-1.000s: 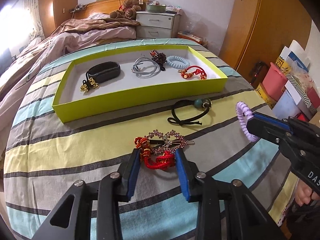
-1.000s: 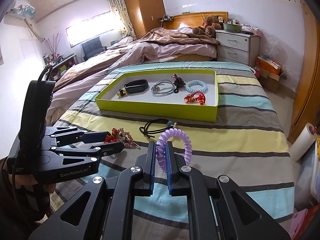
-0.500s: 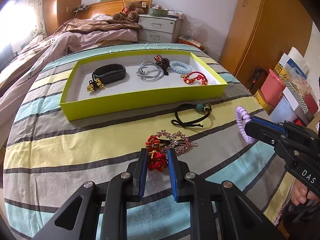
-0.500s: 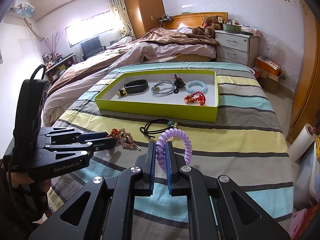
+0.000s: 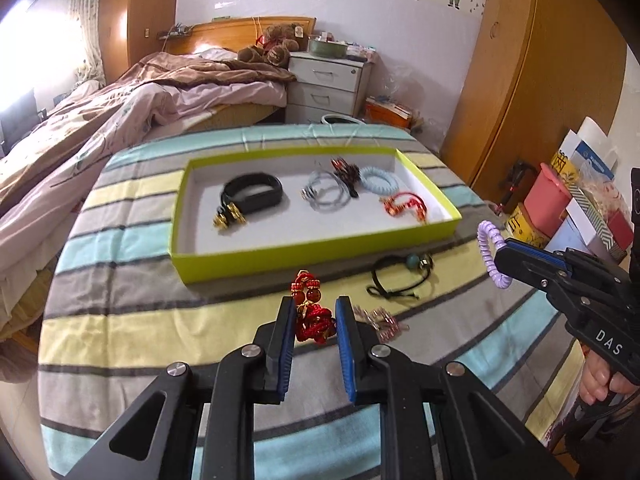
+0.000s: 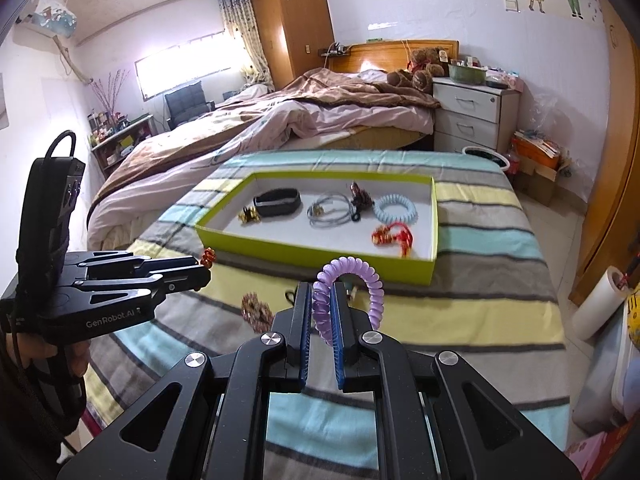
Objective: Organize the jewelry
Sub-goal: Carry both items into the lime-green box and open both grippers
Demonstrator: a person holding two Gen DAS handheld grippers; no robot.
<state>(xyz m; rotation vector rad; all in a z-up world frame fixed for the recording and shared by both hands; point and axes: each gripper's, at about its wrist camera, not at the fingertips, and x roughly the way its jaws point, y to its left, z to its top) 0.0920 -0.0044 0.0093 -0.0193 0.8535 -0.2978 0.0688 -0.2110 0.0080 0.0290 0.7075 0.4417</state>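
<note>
Progress: the yellow-green tray (image 5: 312, 266) on the striped bed (image 5: 120, 320) already holds five pieces: black band (image 5: 256, 192), grey ties (image 5: 324, 196), dark clip (image 5: 346, 170), pale blue coil (image 5: 378, 180), red cord bracelet (image 5: 404, 204). Left outside, in front of the tray: black elastic with teal bead (image 5: 400, 280) and pink rhinestone clip (image 5: 380, 318).

Left hand-held gripper (image 5: 314, 322) is clamped on the red beaded bracelet (image 5: 312, 312), in front of the tray's near wall. Right hand-held gripper (image 6: 320, 312) pinches the purple coil tie (image 6: 348, 288), also short of the tray.

Change from 1.0 s ago: the left jaws have closed from wide, the red bracelet is off the bed, and the rhinestone clip stays behind.
</note>
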